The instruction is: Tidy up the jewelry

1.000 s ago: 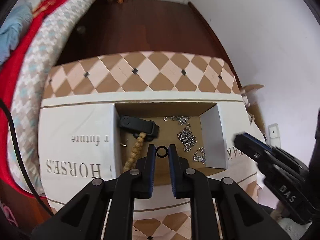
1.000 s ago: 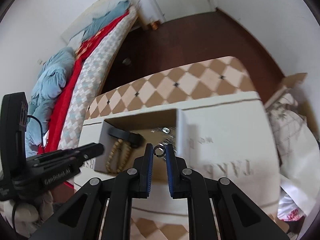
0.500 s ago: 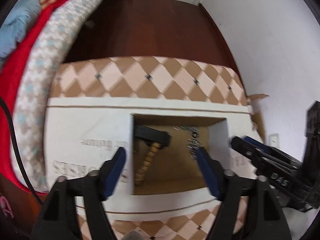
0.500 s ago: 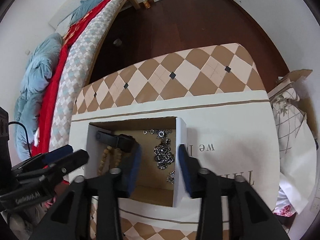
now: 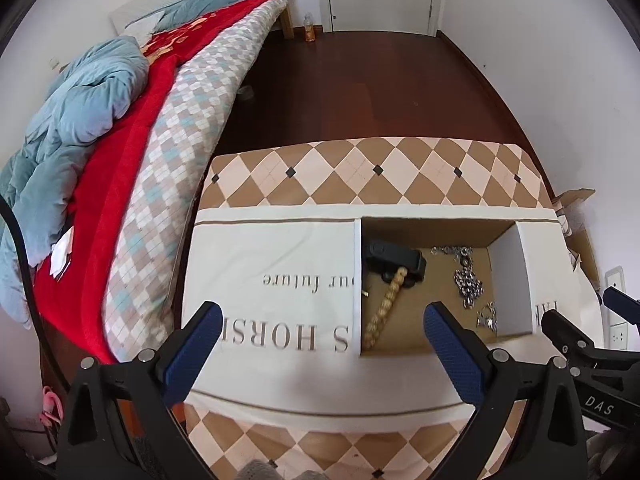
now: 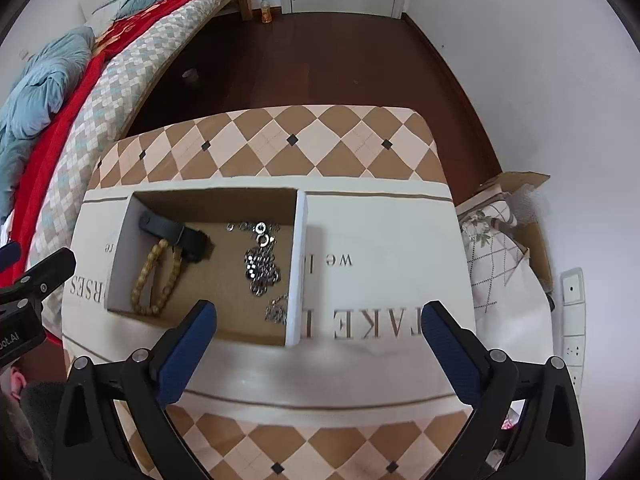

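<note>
An open box [image 5: 508,280] [image 6: 120,260] with white walls and a brown floor sits on the printed white cloth. In it lie a black strap [image 5: 394,258] [image 6: 172,234], a tan beaded bracelet [image 5: 384,308] [image 6: 154,276] and a heap of silver chains [image 5: 468,282] [image 6: 262,268]. Two small rings [image 6: 262,234] rest at the heap's far end. My left gripper [image 5: 322,322] hangs above the cloth left of the box, its jaws opening wide with nothing between them. My right gripper [image 6: 320,316] hovers over the box's near right corner, its jaws also opening and empty.
The white cloth [image 5: 280,264] covers a brown and cream chequered table [image 6: 280,148]. A bed [image 5: 120,120] with red and blue covers runs along the left. Dark wood floor lies beyond. A cardboard carton with fabric [image 6: 500,232] stands at the right, by wall sockets [image 6: 572,288].
Both grippers went from shut on a small black ring each to wide open, and the rings have left their pads. Both views have drawn back from the box.
</note>
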A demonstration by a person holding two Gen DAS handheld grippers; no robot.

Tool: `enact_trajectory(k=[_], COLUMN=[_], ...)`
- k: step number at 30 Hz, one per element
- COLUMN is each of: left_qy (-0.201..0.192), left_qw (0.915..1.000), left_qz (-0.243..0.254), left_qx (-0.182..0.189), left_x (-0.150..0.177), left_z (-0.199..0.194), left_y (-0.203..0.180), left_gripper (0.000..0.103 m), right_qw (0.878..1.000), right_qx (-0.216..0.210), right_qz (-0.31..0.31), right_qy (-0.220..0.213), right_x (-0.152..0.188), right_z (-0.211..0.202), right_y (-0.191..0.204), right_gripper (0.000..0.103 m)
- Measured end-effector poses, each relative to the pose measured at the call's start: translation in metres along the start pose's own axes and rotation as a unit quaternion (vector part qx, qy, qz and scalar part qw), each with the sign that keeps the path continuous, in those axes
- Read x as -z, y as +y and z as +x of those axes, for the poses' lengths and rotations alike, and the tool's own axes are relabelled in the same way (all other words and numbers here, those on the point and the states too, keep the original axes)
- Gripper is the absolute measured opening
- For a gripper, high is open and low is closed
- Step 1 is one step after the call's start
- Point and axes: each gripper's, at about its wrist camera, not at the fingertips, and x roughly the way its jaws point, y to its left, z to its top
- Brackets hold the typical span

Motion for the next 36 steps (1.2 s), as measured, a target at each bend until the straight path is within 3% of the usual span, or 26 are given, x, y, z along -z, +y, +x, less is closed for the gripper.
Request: enact_trajectory(k=[17, 29, 36], left_qy=[-0.082, -0.143, -0.165], left_qw=[0.9961, 0.9877, 0.9833], left_qz=[-0.008, -0.018, -0.011], left_qx=[0.031, 0.060, 0.076], left_x=[0.063, 0.098, 0.110], left_z=[-0.119, -0.225, -0.269], left_y=[0.013, 0.025, 0.024], left_gripper=[0.102, 0.103, 0.103], right_qw=[0.996, 0.981, 0.974], right_qx=[-0.010, -0.009, -0.003], right_qz=[0.006, 0.000, -0.001], right_qy=[-0.093, -0.192, -0.226], right_x=[0.065, 0.113, 0.137], right_z=[-0.131, -0.258, -0.306], right_y=[0.000, 0.001, 0.002], right_gripper=[0.103, 0.103, 0.103])
